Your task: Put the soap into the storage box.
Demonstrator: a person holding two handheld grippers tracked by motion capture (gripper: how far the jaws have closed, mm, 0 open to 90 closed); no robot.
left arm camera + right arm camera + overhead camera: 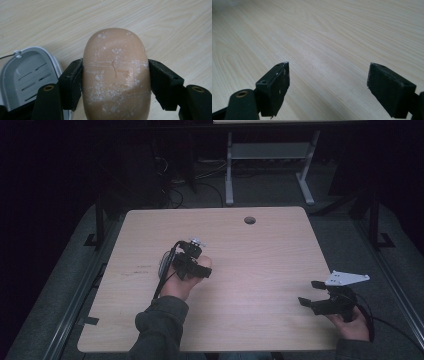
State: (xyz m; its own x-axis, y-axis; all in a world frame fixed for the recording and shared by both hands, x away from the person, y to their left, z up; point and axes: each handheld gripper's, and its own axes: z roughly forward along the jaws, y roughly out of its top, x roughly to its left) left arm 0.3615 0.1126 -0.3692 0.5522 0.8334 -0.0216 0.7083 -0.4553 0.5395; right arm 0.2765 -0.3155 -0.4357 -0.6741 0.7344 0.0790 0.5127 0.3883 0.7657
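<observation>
A peach-coloured bar of soap [116, 75], flecked with white residue, sits clamped between the two black jaws of my left gripper [116, 85]. In the high view the left gripper [196, 266] is left of the table's centre, and the soap [204, 265] shows as a pale lump at its tip. A grey soap dish [23, 75] with drain slots lies on the table just beside the left jaw; it appears dimly in the high view [164, 262]. My right gripper [309, 292] is held over the table's right front area, open, with bare wood between its jaws [328, 85].
The light wooden table [260, 260] has a round cable hole [249, 220] near its far edge. Beyond it stand the white legs of another desk [229, 175], with cables on the dark floor. A dark rail [395, 280] runs along the right side.
</observation>
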